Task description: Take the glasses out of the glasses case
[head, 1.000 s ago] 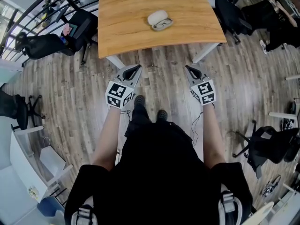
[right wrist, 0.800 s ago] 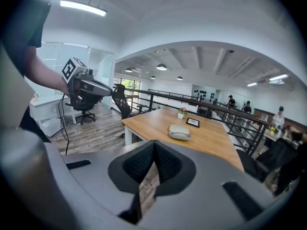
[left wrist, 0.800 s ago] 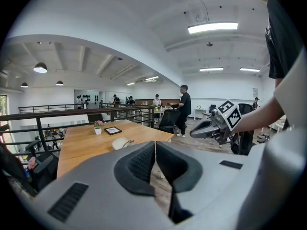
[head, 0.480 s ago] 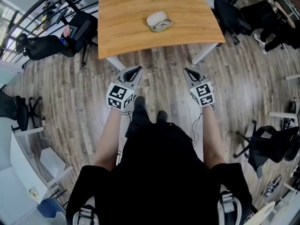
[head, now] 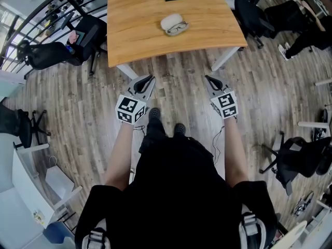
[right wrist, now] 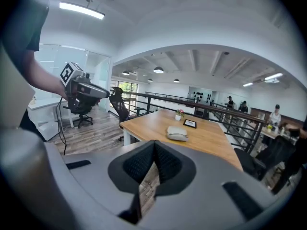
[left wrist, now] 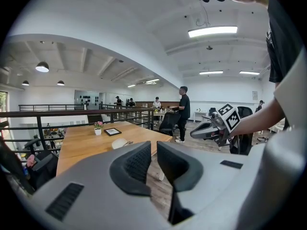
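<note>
Open office, wooden tabletop: glasses case lies crosswise, well ahead of and between left claw and right claw, both closed, empty.

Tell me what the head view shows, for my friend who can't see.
A person in black stands on a wood floor holding the left tongs and right tongs, both shut and empty, short of a wooden table. On it lie a pale glasses case and glasses.
</note>
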A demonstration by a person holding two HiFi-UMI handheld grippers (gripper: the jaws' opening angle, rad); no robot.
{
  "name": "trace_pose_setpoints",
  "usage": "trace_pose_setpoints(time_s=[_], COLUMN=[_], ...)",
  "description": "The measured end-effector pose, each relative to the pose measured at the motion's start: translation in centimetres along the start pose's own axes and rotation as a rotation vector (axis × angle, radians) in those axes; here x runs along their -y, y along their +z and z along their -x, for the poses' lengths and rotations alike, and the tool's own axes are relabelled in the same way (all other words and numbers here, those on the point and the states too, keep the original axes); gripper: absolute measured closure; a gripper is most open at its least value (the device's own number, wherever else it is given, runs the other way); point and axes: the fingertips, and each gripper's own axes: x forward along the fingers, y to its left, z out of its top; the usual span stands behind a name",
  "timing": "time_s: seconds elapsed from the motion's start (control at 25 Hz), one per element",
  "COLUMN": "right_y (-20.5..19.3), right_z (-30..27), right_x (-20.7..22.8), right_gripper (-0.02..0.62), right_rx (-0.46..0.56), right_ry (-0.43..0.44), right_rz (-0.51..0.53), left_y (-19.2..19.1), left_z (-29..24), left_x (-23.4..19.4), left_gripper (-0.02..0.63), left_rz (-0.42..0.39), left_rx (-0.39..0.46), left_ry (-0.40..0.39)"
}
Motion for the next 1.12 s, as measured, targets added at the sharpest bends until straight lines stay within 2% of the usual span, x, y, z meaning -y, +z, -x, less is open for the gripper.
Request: trace_pose_setpoints(time_s=[0.24, 0.64, 0.92, 1.12], right_y=[0.1, 1.3, 2.2, 2.6], right_z=[0.1, -0.5, -1.8, -3.1], right_x=[-0.4, -0.8, -0.8, -0.6], right_gripper=[0.580, 0.521, 0.395, 0.359], right_rx=[0.015, 0.064, 0.098, 0.092], right_ry=[-0.009, 0.001, -0.004, -0.013], right_rz=[-0.015, -0.031, -0.046, -0.064], left_y=[-0.3, -0.3, -0.4, -0.2], left_z=[0.4, 0.4, 0.0, -0.5], left_x=[0.2, -0.5, -2.1, -3.6], left_gripper=[0.568, 0.458, 0.381, 0.353], left_rz=[0.008, 0.009, 0.002, 0.000], left_rx=[0.000, 0.002, -0.003, -0.003], left_ry=[-0.018, -0.040, -0.047, -0.060])
